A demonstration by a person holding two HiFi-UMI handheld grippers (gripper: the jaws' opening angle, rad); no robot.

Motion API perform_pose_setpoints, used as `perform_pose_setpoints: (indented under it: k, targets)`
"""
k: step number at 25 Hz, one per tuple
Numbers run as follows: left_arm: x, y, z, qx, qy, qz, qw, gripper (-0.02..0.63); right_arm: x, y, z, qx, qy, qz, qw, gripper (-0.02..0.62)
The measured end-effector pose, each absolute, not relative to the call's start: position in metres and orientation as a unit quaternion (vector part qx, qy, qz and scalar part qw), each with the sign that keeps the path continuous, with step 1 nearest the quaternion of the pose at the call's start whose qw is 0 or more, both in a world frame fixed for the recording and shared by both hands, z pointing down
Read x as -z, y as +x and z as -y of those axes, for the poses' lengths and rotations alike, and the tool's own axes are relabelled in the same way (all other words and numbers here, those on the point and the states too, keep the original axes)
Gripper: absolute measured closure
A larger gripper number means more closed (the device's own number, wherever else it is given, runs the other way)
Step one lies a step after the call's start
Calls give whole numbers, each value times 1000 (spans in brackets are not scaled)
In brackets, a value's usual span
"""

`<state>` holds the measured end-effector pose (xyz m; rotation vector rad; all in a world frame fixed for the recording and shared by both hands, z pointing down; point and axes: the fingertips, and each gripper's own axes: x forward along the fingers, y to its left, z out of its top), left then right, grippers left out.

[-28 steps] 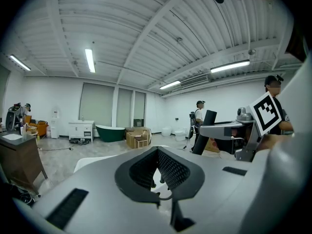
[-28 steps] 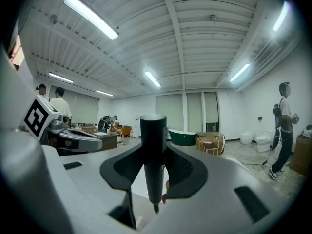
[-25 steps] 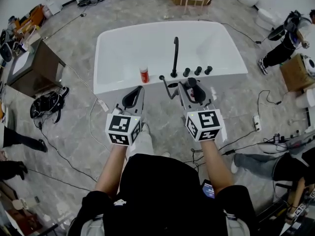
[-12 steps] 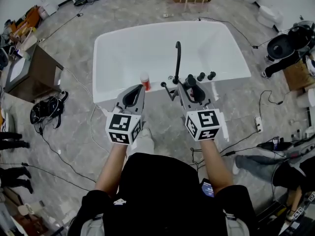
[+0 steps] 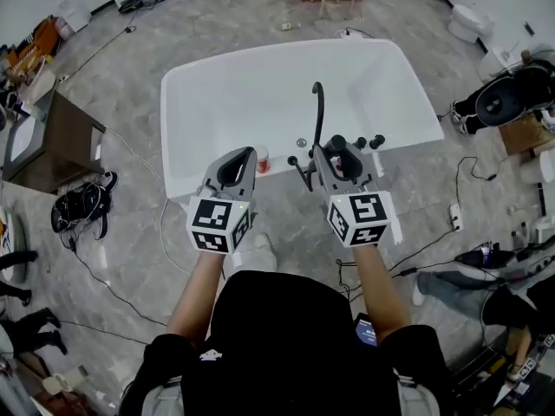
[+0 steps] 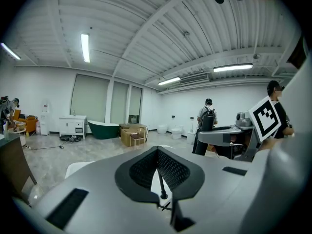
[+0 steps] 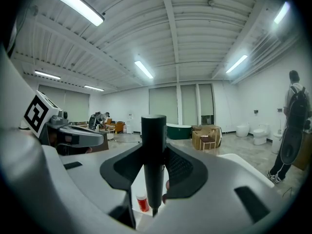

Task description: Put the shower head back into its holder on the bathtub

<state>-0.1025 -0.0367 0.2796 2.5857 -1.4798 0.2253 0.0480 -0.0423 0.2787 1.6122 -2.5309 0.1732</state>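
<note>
Your right gripper [image 5: 342,165] clamped the shower head [image 7: 153,152] at its handle: rigid, smooth, probably slippery. Your left gripper [image 5: 235,170] was closed, empty.

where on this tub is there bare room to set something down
Free: the tub rim left of the red bottle, the rim right of the knobs, and the bare basin. Crowded: from bottle to knobs, around the faucet.
</note>
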Motion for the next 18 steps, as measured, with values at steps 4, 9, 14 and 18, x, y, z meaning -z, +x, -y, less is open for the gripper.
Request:
perform_pose_setpoints:
  k: [4,9,14,18]
  targets:
    - [-286,-121,62,-74,867,485,87,592,-287,31,64,-63,542,834,76,457]
    - [-295,-133,93,-77,876,466,99,592,-300,16,88,-72,556,824,85,457]
    - [-304,-139,114,-82,887,445,98,592,-309,10,104,-76,571,812,90,457]
    - [-309,-133,122,-84,890,436,104,592,-317,15,108,-83,580,805,92,457]
